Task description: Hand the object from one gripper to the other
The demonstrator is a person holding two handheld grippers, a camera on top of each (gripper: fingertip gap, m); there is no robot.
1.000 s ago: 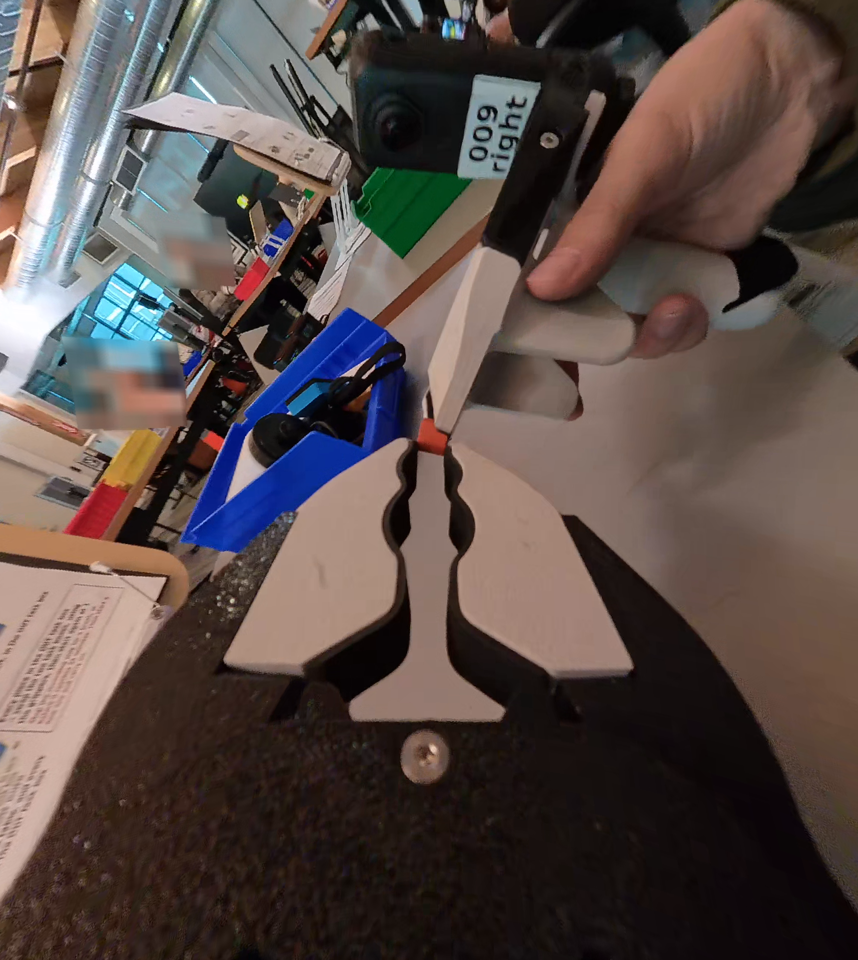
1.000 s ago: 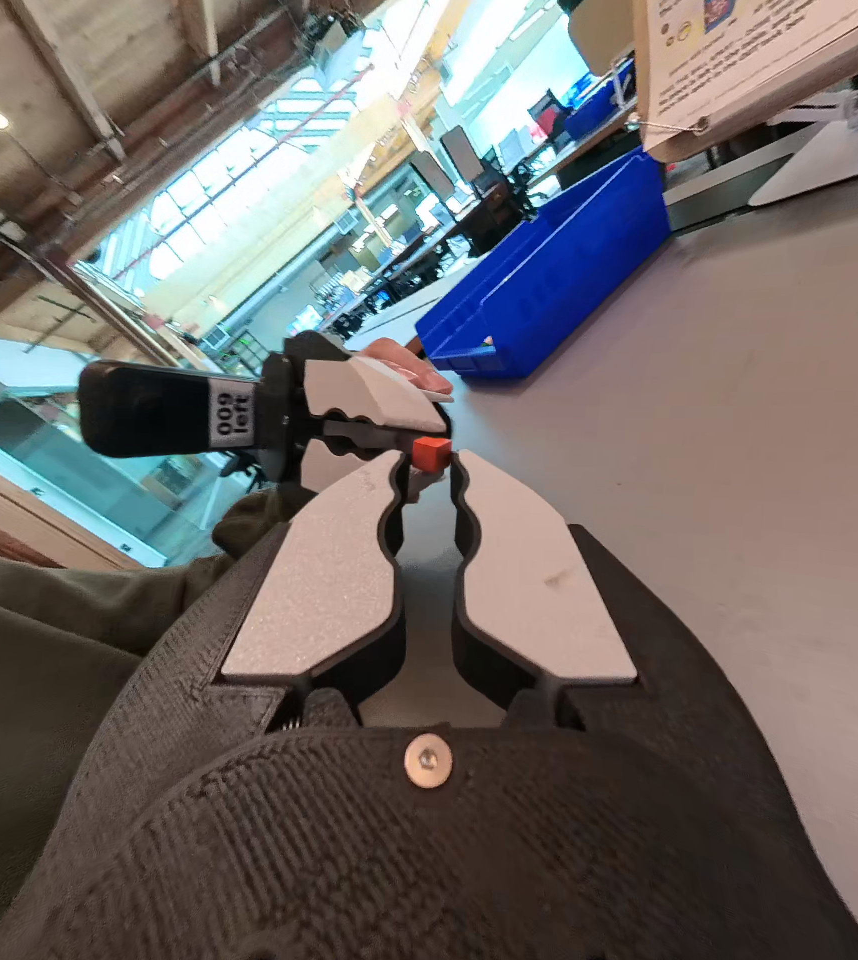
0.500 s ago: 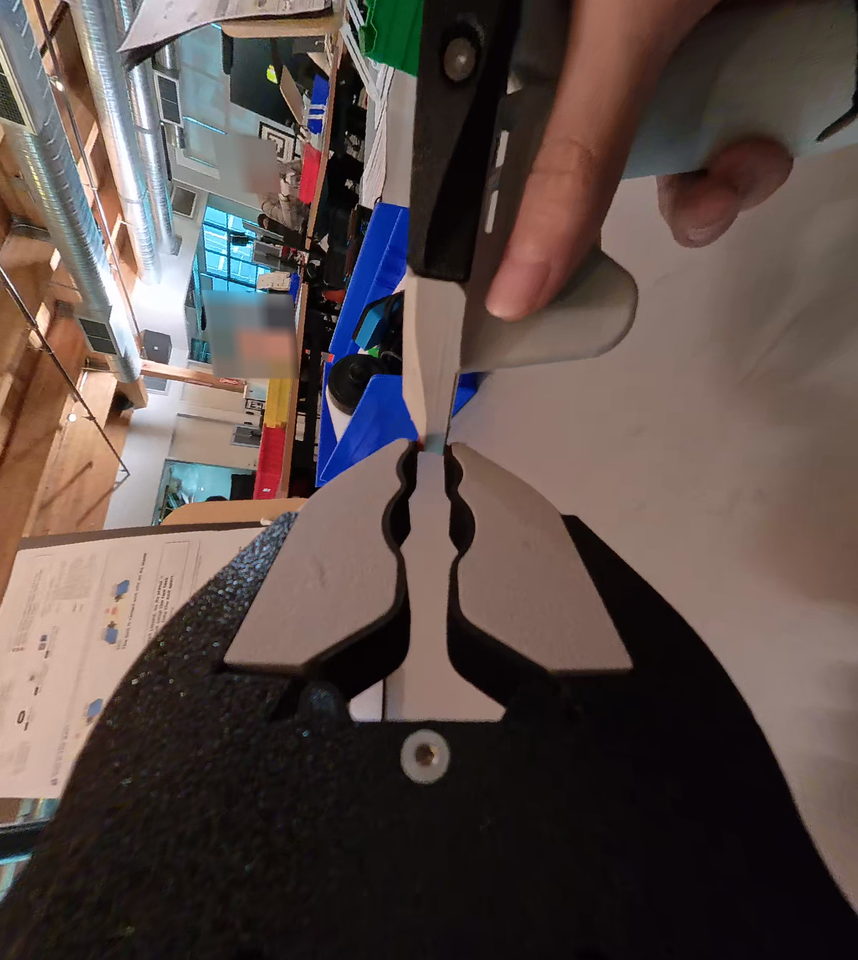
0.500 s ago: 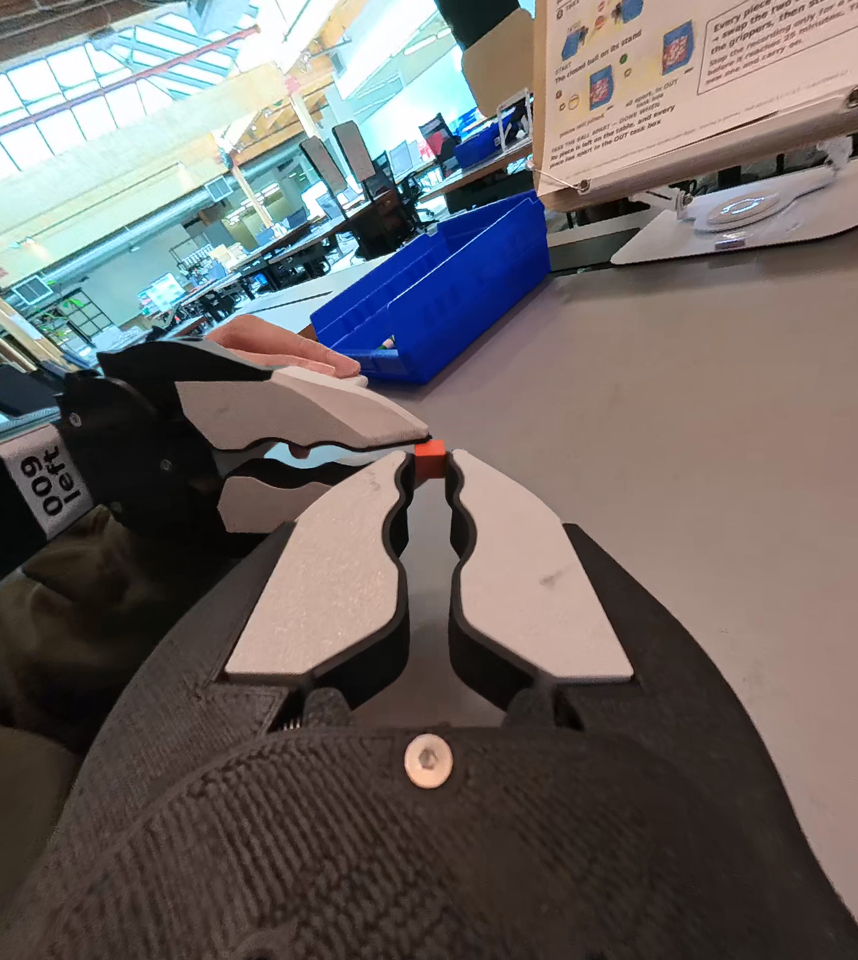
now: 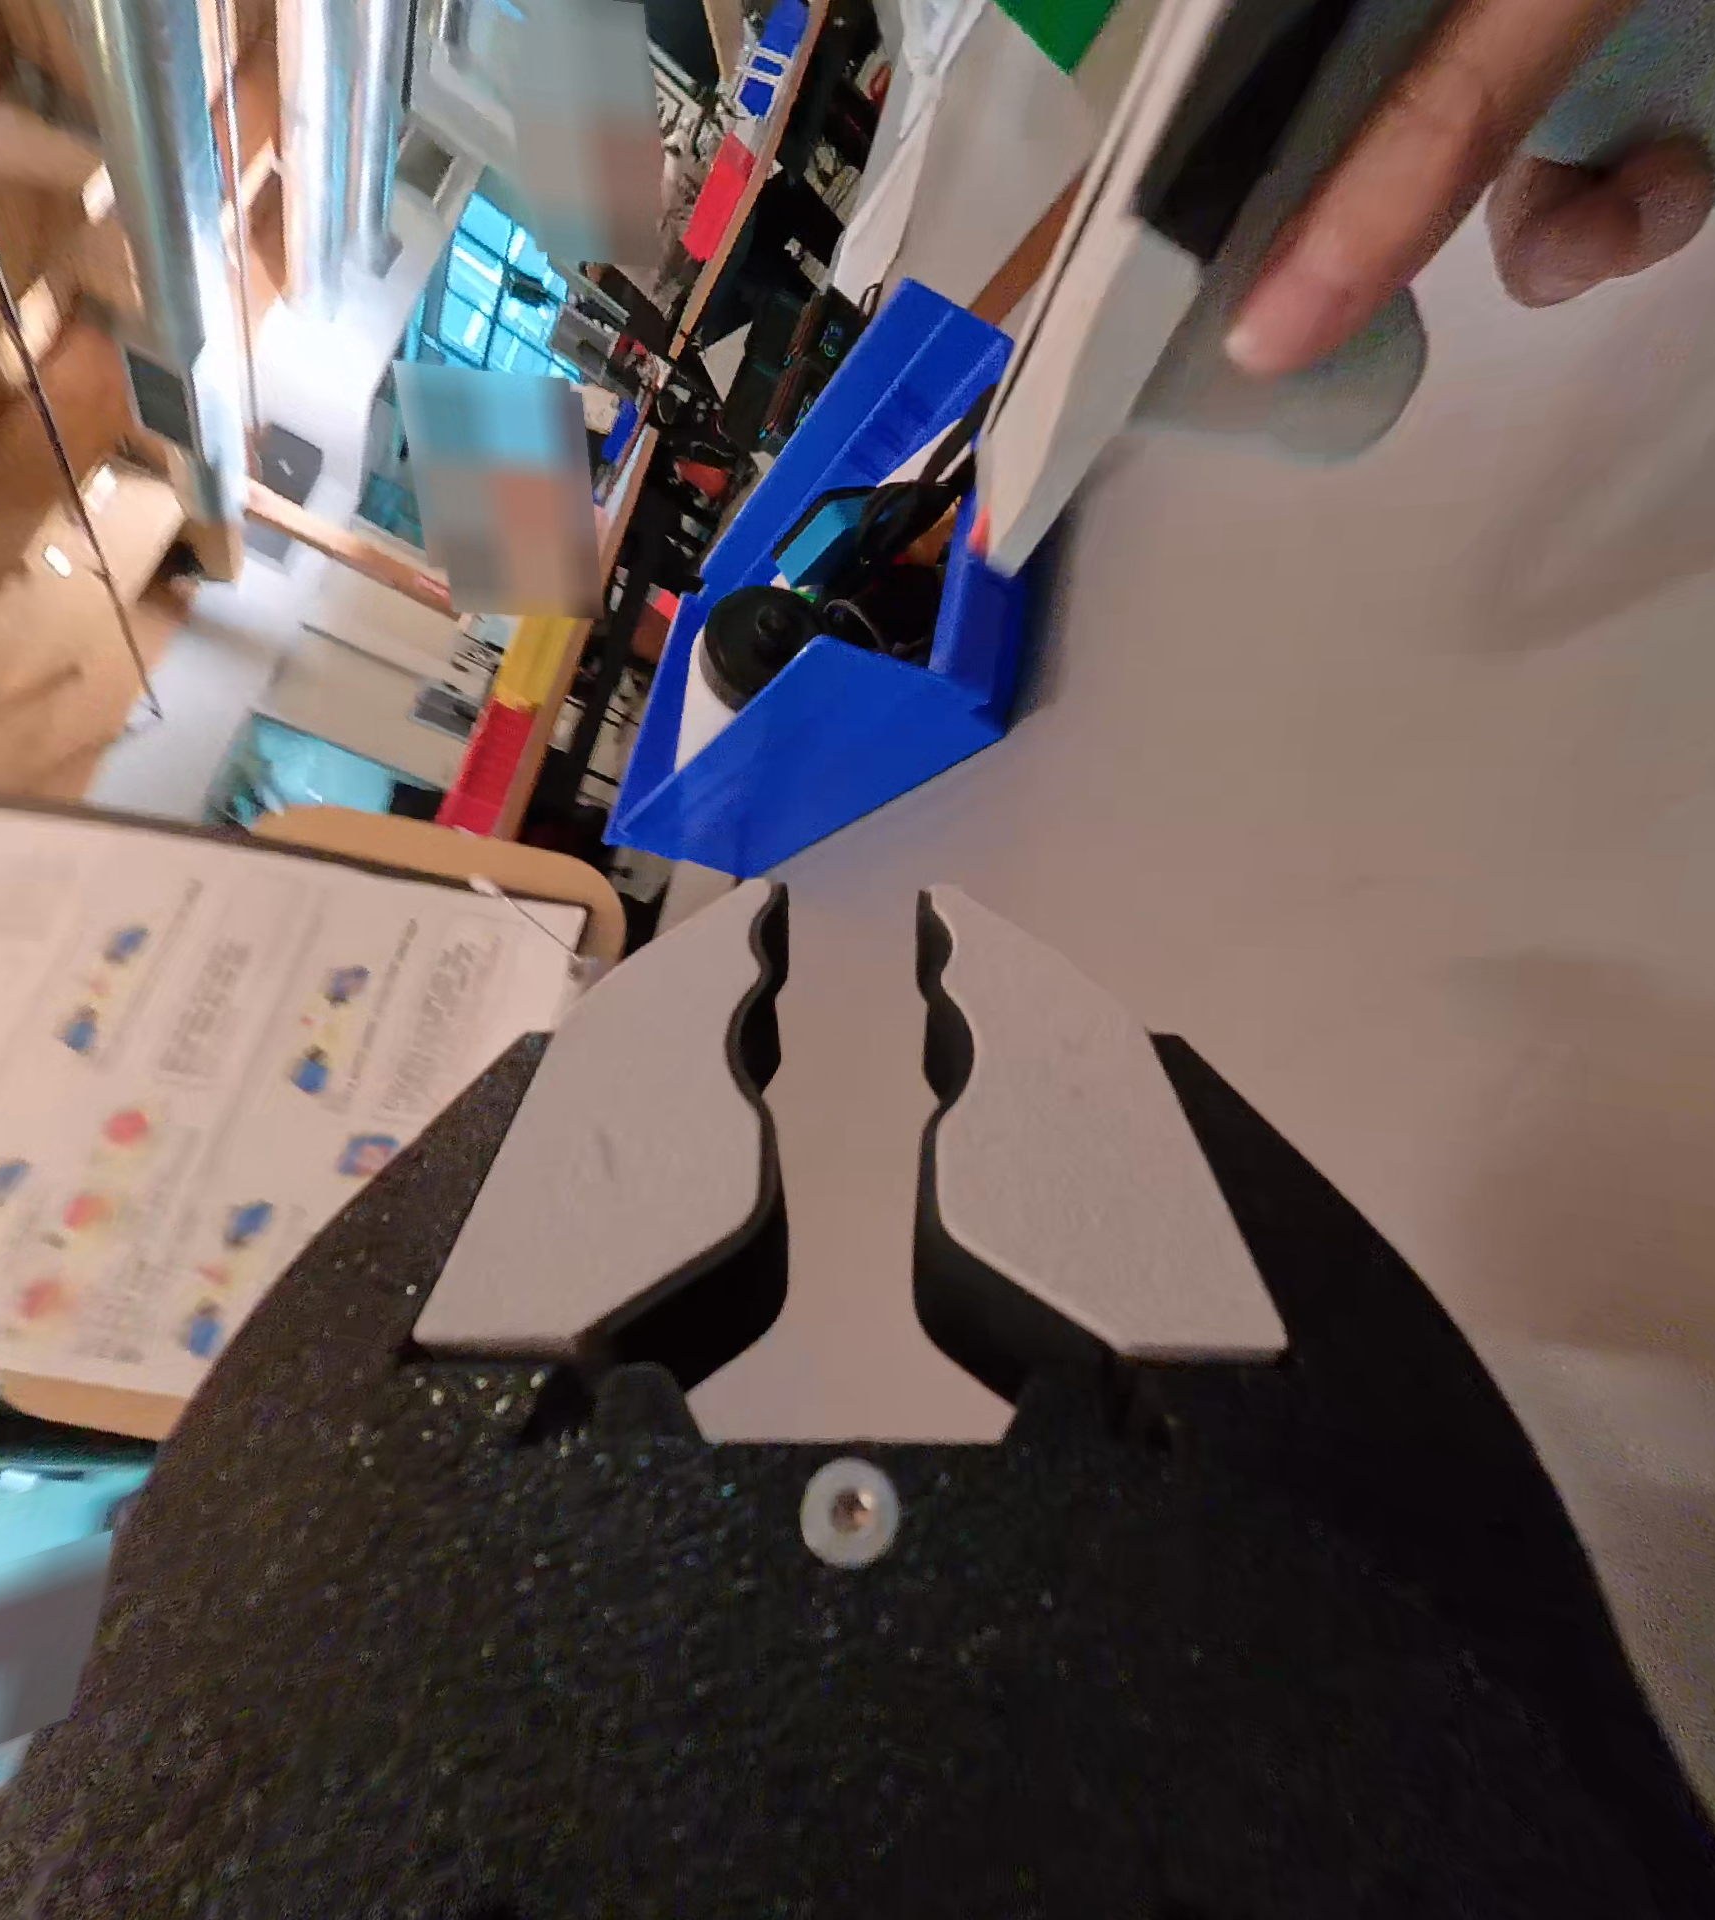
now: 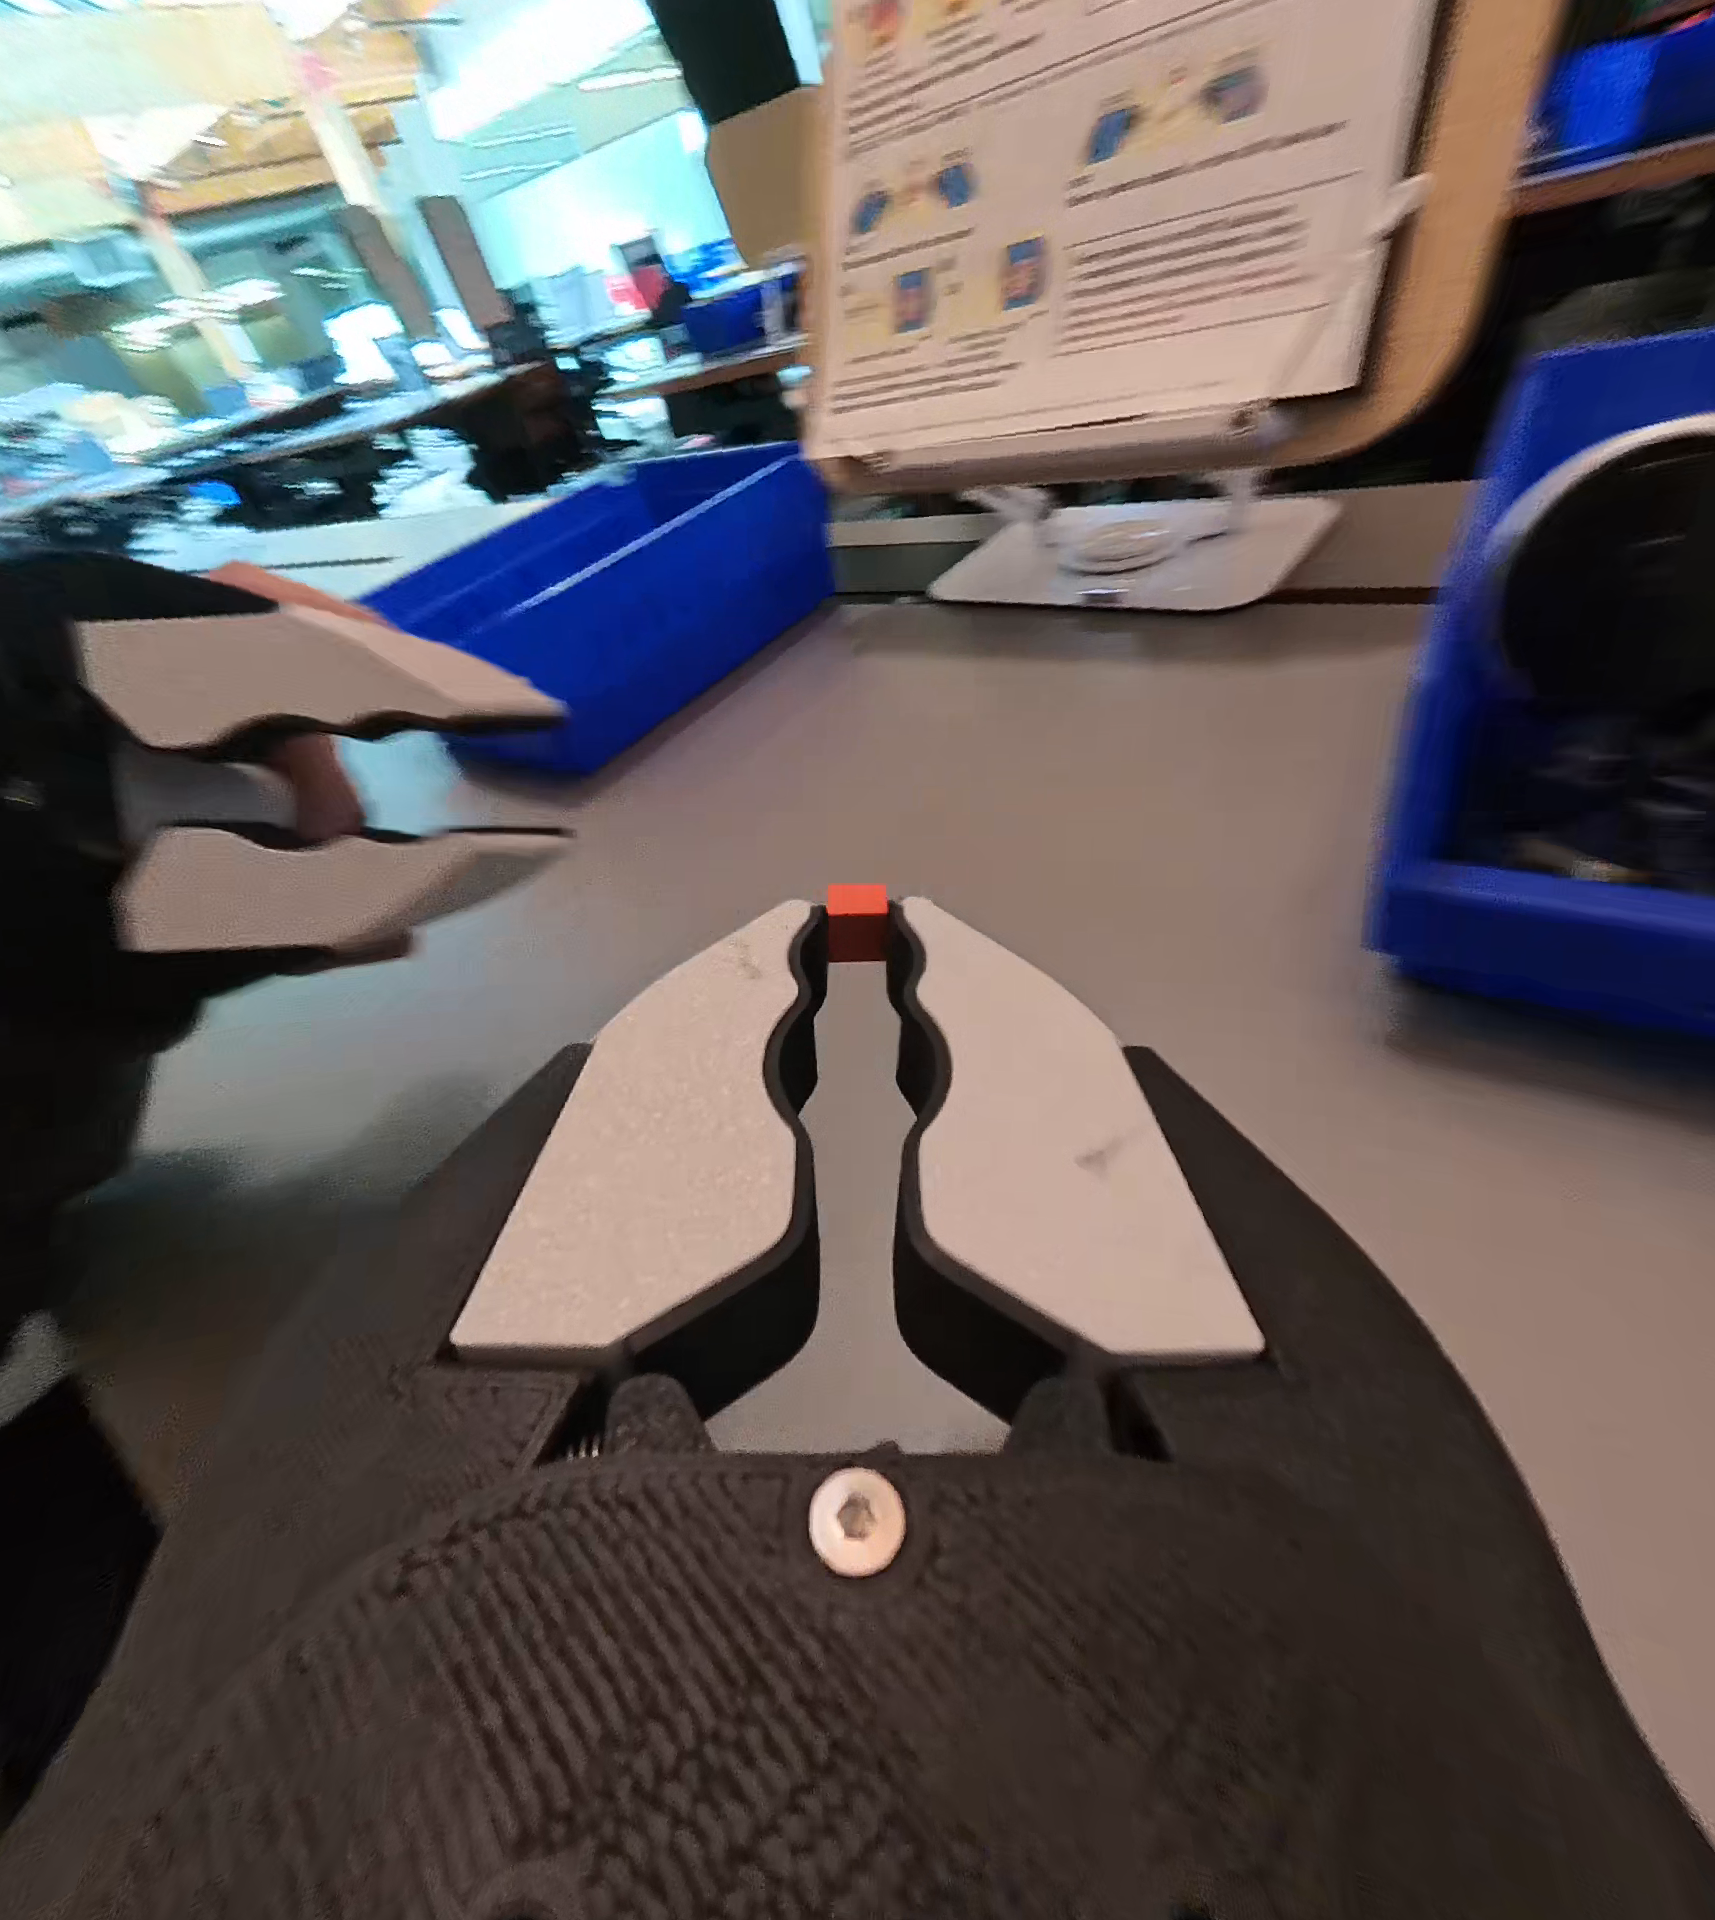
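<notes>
Grippers sit apart over a grey table (image 6: 1196,831), each held by a person. In the right wrist view the right gripper (image 6: 858,914) has its 2 grey fingers drawn in on a small orange-red cube (image 6: 856,920), which is pinched at the very tips, its top face level with theirs, clear of the table. To the left in that view the left gripper (image 6: 541,774) shows blurred, its jaws spread with bare gap between them and a fingertip of the holding hand visible between the fingers. The left wrist view agrees: the left gripper's (image 5: 853,914) fingers stand apart with only table showing between them. Up at the right of that view the right gripper (image 5: 998,540) appears edge-on, gripped by a hand (image 5: 1435,177), with a sliver of the cube's red at its tip. A blue bin (image 5: 832,748) of dark odds and ends stands on the table beyond, and a printed instruction sheet (image 5: 157,1091) on a board stands near the table's edge. A second blue bin (image 6: 624,613) lies farther back in the right wrist view
</notes>
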